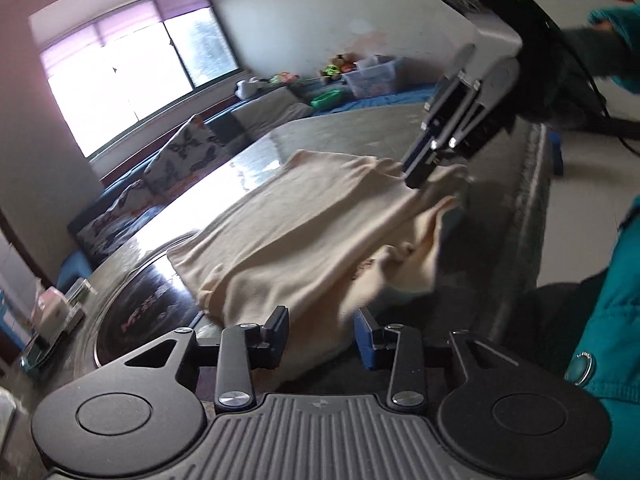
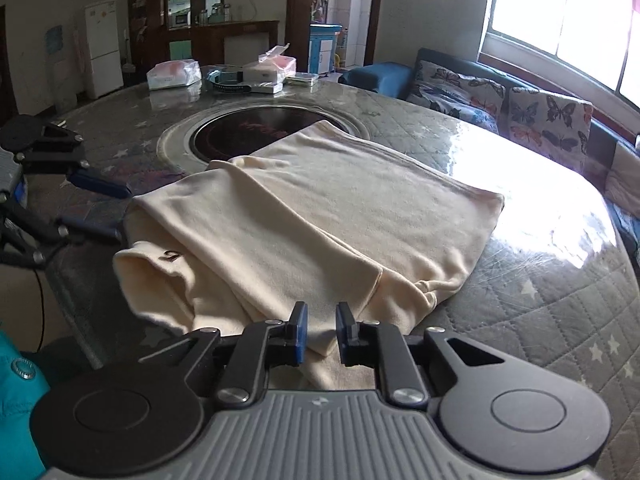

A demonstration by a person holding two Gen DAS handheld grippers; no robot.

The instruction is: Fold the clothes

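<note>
Cream knit, one garment, lies partly folded on the round tabletop, its far edge over the dark inset disc at the centre. One layer is doubled across the body on a diagonal, and a small dark mark shows on the near left flap.

I hold two hand-held grippers. My right hand-held gripper has its blue pads a little apart with a fold of the near edge running between them; from its own camera I cannot tell whether the pads press the cloth. From the left camera the right hand-held gripper looks closed on a lifted corner, which hangs up off the tabletop, though motion blur smears the fingertips. My left hand-held gripper is spread wide, with the garment's edge lying between the pads and not pinched. In the right view the left hand-held gripper sits at the garment's left edge, both blue pads apart.

Beyond the garment, a cluster of packets and boxes stands at the far side; I cannot count them cleanly. Two butterfly cushions rest on the blue sofa under one bright window, whose glare washes out the tabletop near it. One white fridge stands at the back wall. My teal sleeve is cut off by the frame.
</note>
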